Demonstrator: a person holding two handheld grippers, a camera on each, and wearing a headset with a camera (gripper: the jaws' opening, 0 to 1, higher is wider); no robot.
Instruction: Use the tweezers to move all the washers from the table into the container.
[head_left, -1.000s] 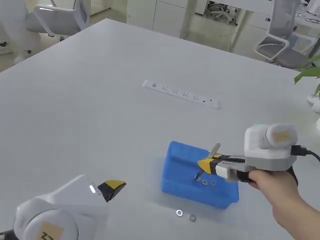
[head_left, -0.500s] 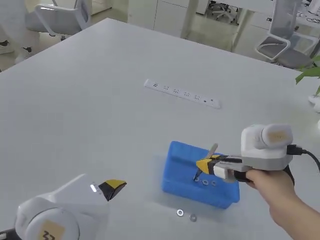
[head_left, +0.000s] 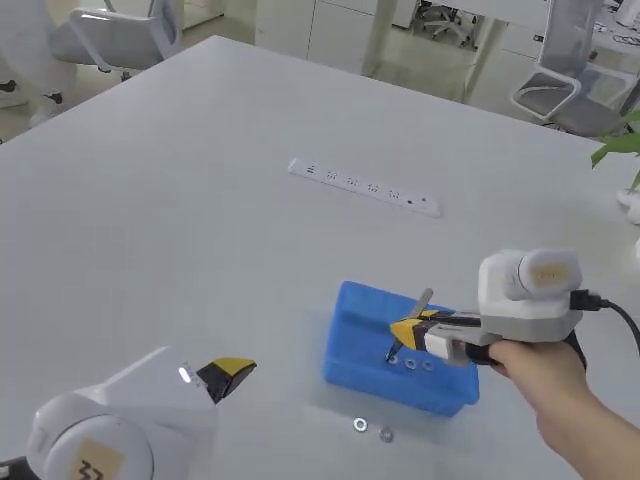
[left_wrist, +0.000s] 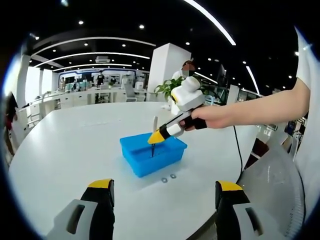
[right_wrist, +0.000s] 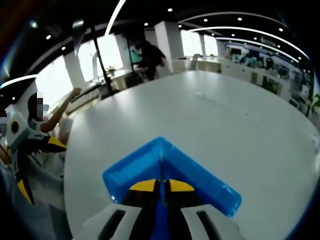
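the right gripper (head_left: 412, 330) is held in a hand (head_left: 545, 375) over the blue box (head_left: 350, 345). its jaws are squeezed tight on the tweezers (head_left: 427, 299). the back end of the tweezers sticks up past the jaws and the thin front end points down into the box. the tip is low inside the box, right by two washers (head_left: 411, 363) that lie on the box floor. i cannot tell if the tip has a washer in it. two more washers (head_left: 360, 425) lie side by side on the table (head_left: 200, 180), just in front of the box on the near side. the left gripper (left_wrist: 165, 186) is low over the table, well apart from the box, with its jaws spread wide and nothing in them. a white plug strip (head_left: 365, 187) lies flat on the table on the far side of the box.
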